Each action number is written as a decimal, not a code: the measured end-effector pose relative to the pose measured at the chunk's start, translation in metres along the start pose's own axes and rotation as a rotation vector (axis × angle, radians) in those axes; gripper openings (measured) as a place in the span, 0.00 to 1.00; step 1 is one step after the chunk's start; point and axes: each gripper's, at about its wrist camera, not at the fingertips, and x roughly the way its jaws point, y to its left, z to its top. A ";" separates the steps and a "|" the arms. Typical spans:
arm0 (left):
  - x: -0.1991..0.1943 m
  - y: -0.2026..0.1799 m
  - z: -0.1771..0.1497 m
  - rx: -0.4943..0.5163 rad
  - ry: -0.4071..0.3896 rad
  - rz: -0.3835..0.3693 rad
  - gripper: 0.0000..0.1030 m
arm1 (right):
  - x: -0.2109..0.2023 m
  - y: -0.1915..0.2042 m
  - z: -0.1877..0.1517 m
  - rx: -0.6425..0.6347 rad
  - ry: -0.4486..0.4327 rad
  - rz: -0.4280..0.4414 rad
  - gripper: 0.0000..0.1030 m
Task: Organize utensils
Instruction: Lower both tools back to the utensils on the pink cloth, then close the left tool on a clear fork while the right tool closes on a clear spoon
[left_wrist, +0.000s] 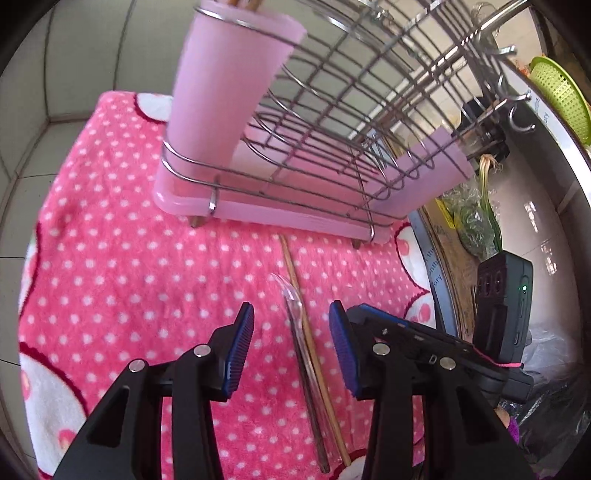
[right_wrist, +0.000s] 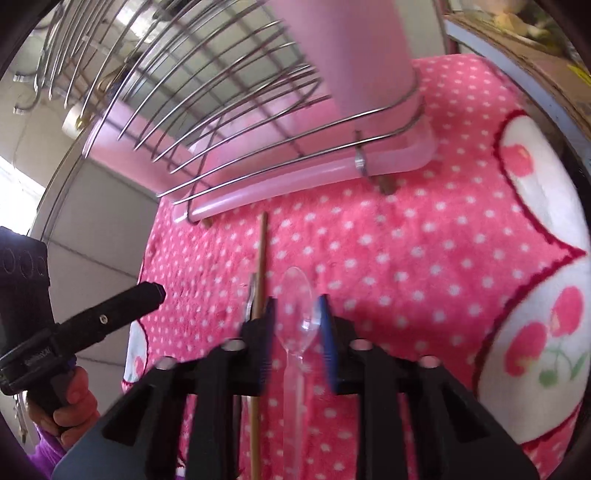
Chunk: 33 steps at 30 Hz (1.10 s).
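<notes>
A clear plastic spoon (left_wrist: 290, 295) (right_wrist: 297, 314) lies on a pink dotted towel (left_wrist: 129, 266) beside a pale wooden chopstick (left_wrist: 295, 273) (right_wrist: 262, 254) and a dark chopstick (left_wrist: 312, 406). My left gripper (left_wrist: 291, 310) hovers open over them, and all three show in its wide gap. My right gripper (right_wrist: 297, 300) stands with its blue pads (right_wrist: 269, 332) narrowly apart around the spoon's bowl; no pad visibly presses it. Beyond stands a wire dish rack (left_wrist: 351, 92) on a pink tray (left_wrist: 258, 210) (right_wrist: 277, 184), with a pink utensil cup (left_wrist: 221, 92) (right_wrist: 362, 55) holding sticks.
A person's hand (right_wrist: 74, 402) holds the left gripper's handle at the left. Past the towel's right edge are bagged greens (left_wrist: 476, 221), a cardboard sheet (left_wrist: 454, 258) and a green basket (left_wrist: 557, 88). Tiled wall lies behind and to the left.
</notes>
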 end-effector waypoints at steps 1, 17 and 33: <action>0.006 -0.003 0.002 0.003 0.019 0.002 0.39 | -0.003 -0.005 0.000 0.016 -0.009 -0.009 0.17; 0.087 -0.016 0.015 -0.019 0.172 0.116 0.14 | -0.030 -0.039 -0.003 0.068 -0.019 0.075 0.18; 0.047 -0.008 0.017 0.038 0.122 0.081 0.03 | -0.005 -0.029 0.005 0.060 0.034 0.077 0.19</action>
